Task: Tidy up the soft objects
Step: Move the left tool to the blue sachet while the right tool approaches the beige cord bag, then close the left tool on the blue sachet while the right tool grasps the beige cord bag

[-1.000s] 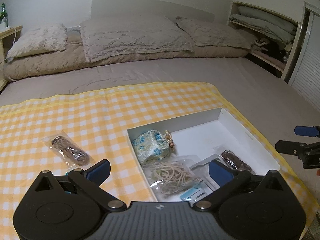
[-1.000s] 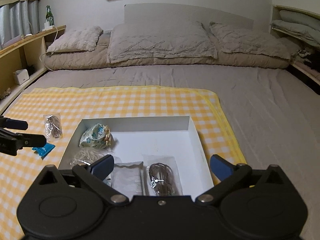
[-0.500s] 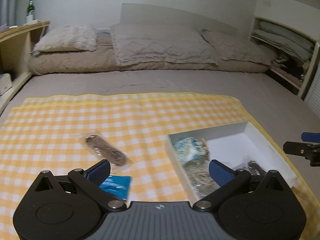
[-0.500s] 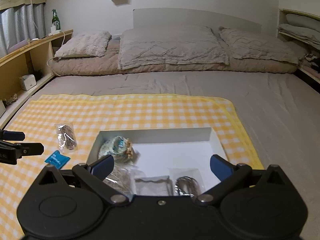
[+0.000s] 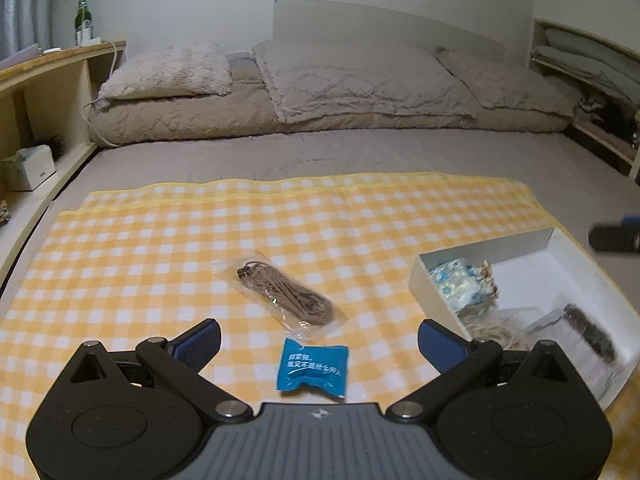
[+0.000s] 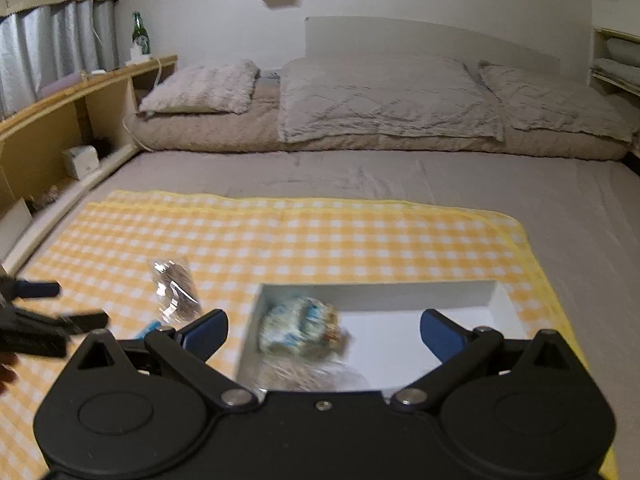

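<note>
A blue sachet [image 5: 313,368] and a clear bag of brown cord [image 5: 285,295] lie on the yellow checked cloth [image 5: 160,248]. My left gripper [image 5: 318,343] is open and empty, just above the sachet. A white box [image 5: 430,286] to the right holds a floral pouch [image 5: 460,286], a bag of pale cord [image 5: 490,330] and a dark bagged item [image 5: 590,328]. My right gripper [image 6: 322,332] is open and empty over the box [image 6: 496,294], near the pouch [image 6: 300,322]. The cord bag [image 6: 176,290] shows to its left.
The cloth lies on a grey bed [image 5: 360,152] with pillows [image 5: 356,80] at the head. A wooden shelf [image 6: 60,120] with a green bottle [image 6: 140,36] runs along the left. Shelves with bedding [image 5: 588,64] stand at the right.
Both grippers have swung left and pulled back. The left one has moved from over the box to over the blue sachet. Both stay open and empty.
</note>
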`<state>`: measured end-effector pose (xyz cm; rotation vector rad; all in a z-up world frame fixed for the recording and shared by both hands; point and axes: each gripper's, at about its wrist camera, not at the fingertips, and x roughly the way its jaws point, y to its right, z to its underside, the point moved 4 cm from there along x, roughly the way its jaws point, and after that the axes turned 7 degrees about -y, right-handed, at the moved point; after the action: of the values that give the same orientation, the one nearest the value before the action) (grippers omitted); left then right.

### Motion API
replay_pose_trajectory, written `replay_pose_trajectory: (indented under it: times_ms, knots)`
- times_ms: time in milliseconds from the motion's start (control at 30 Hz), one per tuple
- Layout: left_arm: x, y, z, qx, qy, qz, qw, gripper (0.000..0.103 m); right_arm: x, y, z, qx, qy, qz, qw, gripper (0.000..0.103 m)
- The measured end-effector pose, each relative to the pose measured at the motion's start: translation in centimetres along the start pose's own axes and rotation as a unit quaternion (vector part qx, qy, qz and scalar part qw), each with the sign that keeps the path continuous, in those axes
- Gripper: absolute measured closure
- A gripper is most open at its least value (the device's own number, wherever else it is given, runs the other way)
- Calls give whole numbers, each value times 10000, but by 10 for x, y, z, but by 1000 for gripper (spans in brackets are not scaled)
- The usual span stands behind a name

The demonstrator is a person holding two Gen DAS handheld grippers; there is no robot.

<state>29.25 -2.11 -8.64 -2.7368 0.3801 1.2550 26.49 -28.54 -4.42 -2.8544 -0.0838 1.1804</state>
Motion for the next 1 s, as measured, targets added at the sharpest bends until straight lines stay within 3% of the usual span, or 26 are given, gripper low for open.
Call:
replay_pose_trajectory:
  times_ms: [133, 267, 500, 700, 867, 1000]
  knots:
    - [19, -5, 5, 304, -208, 106, 9993, 0, 7, -20, -11, 86, 128, -260, 9995, 0]
    - [39, -3, 11, 662, -458, 134, 9967, 0, 18, -38, -23, 74, 295, -258, 9992, 0]
    - [72, -2, 22, 844, -766, 301, 9930, 6, 49, -62, -44, -13, 494, -412, 9979, 0]
    - [93, 1, 27, 1047, -847, 415, 9900, 9, 96, -82, -57, -24, 244, -744, 9969, 0]
    - [104, 1, 28, 871, -857, 453, 9915, 10, 136, -104, -63, -311, -48, -1086, 9936, 0]
    - [111, 1, 27, 721, -910, 400, 9924, 14, 168, -119, -66, -486, -313, -1249, 9905, 10]
